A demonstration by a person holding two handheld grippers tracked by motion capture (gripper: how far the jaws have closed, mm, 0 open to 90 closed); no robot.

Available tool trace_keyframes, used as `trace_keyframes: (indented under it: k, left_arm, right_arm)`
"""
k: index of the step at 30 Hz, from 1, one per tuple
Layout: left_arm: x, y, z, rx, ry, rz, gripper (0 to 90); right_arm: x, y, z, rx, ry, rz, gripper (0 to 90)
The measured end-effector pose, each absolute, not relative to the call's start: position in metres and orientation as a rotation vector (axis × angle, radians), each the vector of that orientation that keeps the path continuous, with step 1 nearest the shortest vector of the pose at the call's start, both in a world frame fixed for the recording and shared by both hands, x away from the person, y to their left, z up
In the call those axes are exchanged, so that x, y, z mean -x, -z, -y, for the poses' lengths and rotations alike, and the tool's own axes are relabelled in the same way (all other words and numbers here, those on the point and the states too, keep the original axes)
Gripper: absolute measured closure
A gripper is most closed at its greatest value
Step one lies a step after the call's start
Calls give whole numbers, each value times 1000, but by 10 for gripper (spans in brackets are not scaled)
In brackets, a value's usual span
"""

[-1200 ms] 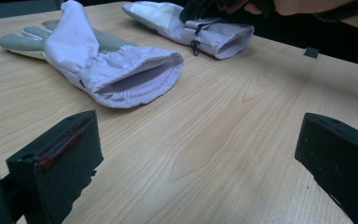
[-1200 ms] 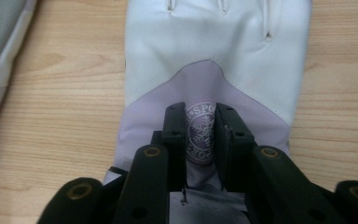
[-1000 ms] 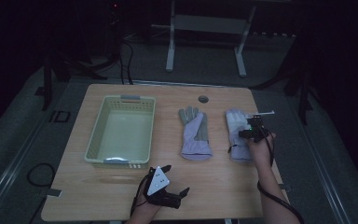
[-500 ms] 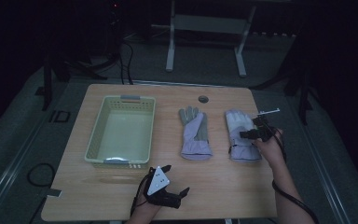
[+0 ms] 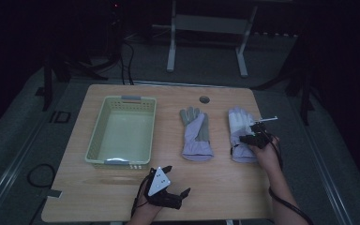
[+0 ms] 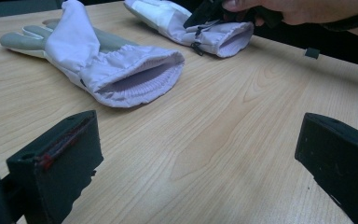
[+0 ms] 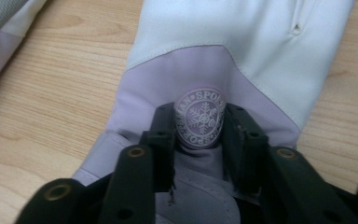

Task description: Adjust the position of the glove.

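Dark room, wooden table [image 5: 225, 187] with a pale green basket [image 5: 121, 132] on its left half and two lavender gloves lying flat to its right: the left glove [image 5: 196, 133] and the right glove [image 5: 240, 133], well apart. Right gripper [image 7: 199, 123] is on the right glove's wrist end, jaws pinching a fold of fabric with the round snowflake logo [image 7: 199, 118]. Left gripper [image 5: 166, 187] rests near the table's front edge, jaws spread wide, holding nothing.

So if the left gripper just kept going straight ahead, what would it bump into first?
Probably the near glove. The left gripper is open and low over bare table, and that glove's open cuff lies ahead, slightly left of the jaws' middle. Depth is hard to judge, so it could slip just past the cuff.
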State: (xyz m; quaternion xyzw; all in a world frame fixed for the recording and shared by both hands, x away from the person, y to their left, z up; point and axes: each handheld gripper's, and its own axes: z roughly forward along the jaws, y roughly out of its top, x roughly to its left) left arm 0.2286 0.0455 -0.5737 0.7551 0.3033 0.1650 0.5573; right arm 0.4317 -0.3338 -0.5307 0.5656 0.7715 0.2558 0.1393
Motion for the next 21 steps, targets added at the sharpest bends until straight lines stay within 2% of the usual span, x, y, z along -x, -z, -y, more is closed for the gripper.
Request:
trace_keyframes:
  k: [5,21]
  left_arm:
    - [-229,574,-46,-1780,-386,-717,6]
    - [-229,574,-46,-1782,-388,-716,6]
  right_arm:
    - [-431,524,334,-1697,-743,-2214,781]
    - [-428,475,329,-1705,-810,-2179,808]
